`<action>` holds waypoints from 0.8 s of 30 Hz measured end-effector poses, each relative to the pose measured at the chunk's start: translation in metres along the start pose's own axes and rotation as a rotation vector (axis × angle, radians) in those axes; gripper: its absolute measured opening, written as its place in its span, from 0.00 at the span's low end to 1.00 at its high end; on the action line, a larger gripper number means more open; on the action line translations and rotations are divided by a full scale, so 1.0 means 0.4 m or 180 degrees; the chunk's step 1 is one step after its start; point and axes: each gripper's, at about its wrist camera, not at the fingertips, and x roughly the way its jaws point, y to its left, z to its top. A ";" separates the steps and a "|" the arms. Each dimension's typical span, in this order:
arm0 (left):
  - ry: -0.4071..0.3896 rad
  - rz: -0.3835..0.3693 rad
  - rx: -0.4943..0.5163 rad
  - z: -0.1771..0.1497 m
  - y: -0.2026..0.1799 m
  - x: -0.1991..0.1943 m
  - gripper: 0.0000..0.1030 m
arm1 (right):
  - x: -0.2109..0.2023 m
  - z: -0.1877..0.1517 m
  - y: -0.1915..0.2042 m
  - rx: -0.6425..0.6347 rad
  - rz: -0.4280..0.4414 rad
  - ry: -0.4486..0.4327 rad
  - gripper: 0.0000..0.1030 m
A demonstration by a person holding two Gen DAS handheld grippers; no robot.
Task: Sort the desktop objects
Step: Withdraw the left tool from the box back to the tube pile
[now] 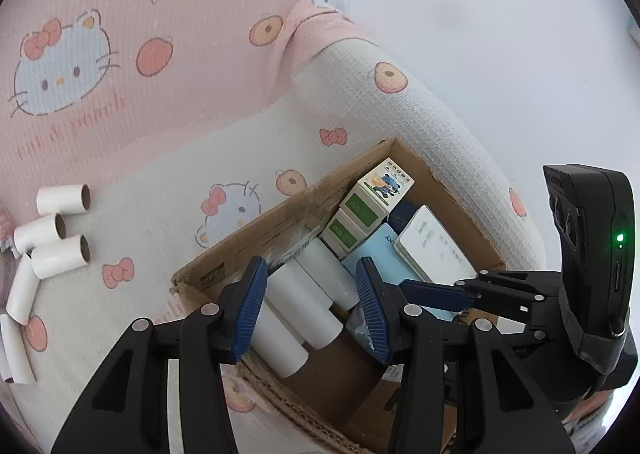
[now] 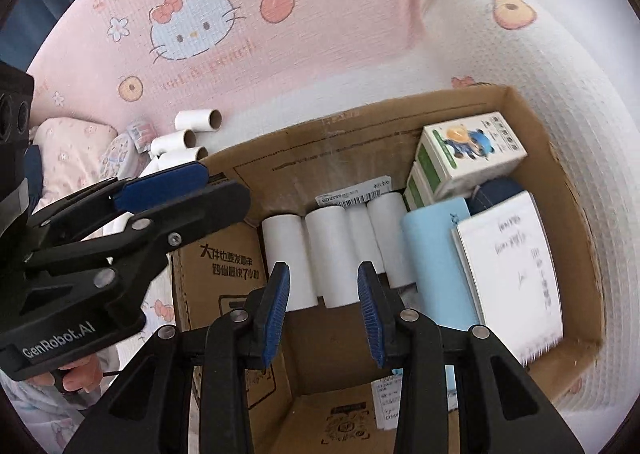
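Note:
A brown cardboard box [image 2: 288, 170] holds several white paper rolls [image 2: 324, 254] lying side by side, green-and-white cartons [image 2: 468, 154], a light blue box [image 2: 436, 254] and a white notebook [image 2: 512, 266]. My right gripper [image 2: 323, 310] is open and empty above the rolls in the box. My left gripper [image 1: 310, 302] is open and empty over the box [image 1: 280, 218], above the rolls [image 1: 308, 294]. The left gripper also shows in the right wrist view [image 2: 176, 186] at the box's left edge. Several loose white rolls [image 1: 60, 230] lie on the blanket at the left.
The box sits on a pink and white Hello Kitty blanket [image 1: 120, 54]. The right gripper's body [image 1: 592, 254] shows at the right of the left wrist view. A pink pillow [image 2: 68, 142] and small packets [image 2: 136, 134] lie beyond the loose rolls [image 2: 196, 122].

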 end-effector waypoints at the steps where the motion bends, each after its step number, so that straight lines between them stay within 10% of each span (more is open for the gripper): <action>1: -0.0033 -0.0008 0.0036 -0.006 -0.001 -0.004 0.33 | -0.005 -0.007 0.001 0.0010 -0.0029 -0.0024 0.31; 4: -0.0048 -0.0008 0.0102 -0.025 0.003 -0.005 0.14 | -0.022 -0.029 0.004 0.0044 -0.0111 -0.0092 0.31; 18: -0.0456 -0.0525 -0.0309 -0.160 0.151 -0.072 0.14 | -0.087 -0.080 0.177 -0.0316 -0.0698 -0.0654 0.50; 24: -0.0603 -0.0330 -0.0423 -0.218 0.214 -0.105 0.14 | -0.078 -0.091 0.281 -0.0715 -0.1052 -0.0861 0.51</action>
